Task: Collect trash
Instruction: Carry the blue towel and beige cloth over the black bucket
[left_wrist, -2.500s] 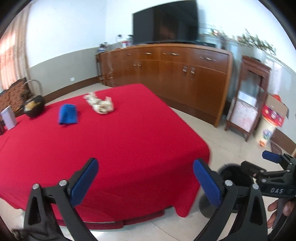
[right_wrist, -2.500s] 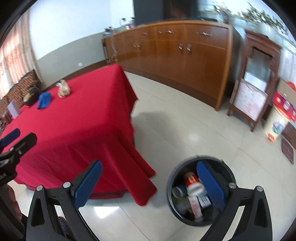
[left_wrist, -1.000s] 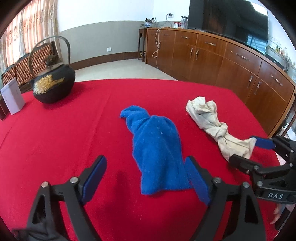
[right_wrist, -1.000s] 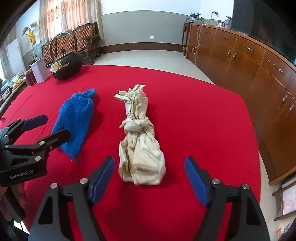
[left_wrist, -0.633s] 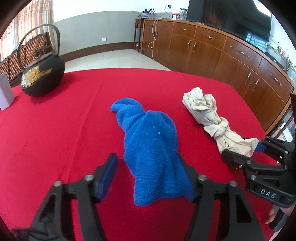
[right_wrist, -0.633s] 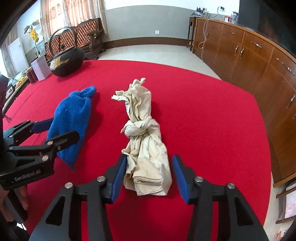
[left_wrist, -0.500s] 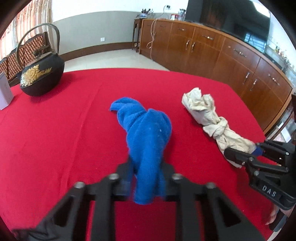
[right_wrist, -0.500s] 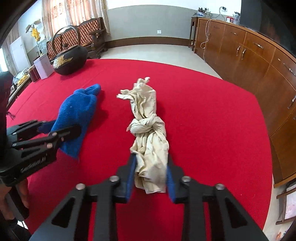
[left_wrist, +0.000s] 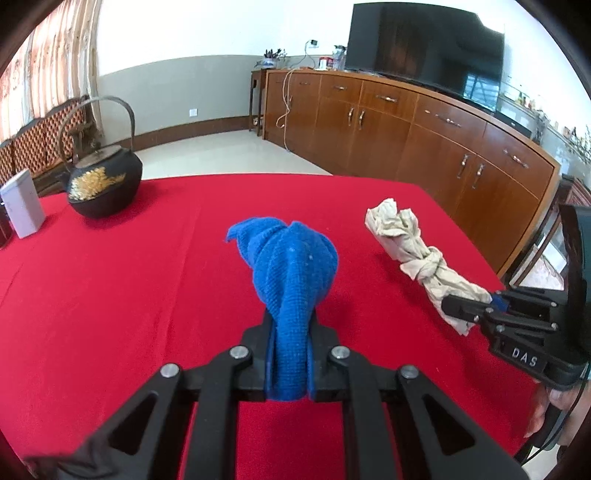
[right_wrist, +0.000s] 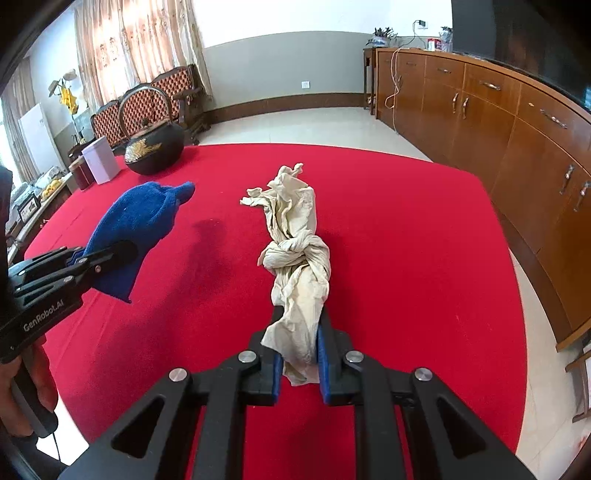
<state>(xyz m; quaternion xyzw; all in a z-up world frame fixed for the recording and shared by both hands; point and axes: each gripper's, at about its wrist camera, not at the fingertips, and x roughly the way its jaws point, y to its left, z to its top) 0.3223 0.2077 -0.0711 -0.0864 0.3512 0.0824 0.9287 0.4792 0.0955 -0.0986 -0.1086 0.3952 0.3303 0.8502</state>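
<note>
While both tongs (left_wrist: 290, 354) (right_wrist: 300, 360) grip cloths (left_wrist: 295, 266) (right_wrist: 299, 258), open red tabletop (right_wrist: 406, 240) all around

Both cloths (left_wrist: 295, 266) (right_wrist: 299, 258) newly clamped (lifted).

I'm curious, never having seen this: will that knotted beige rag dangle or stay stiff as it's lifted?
Probably floppy: the knotted beige rag is crumpled, soft cloth. The right tongs pinch only one end, so the rest should dangle. It looks light, and the knot likely keeps it bundled.
</note>
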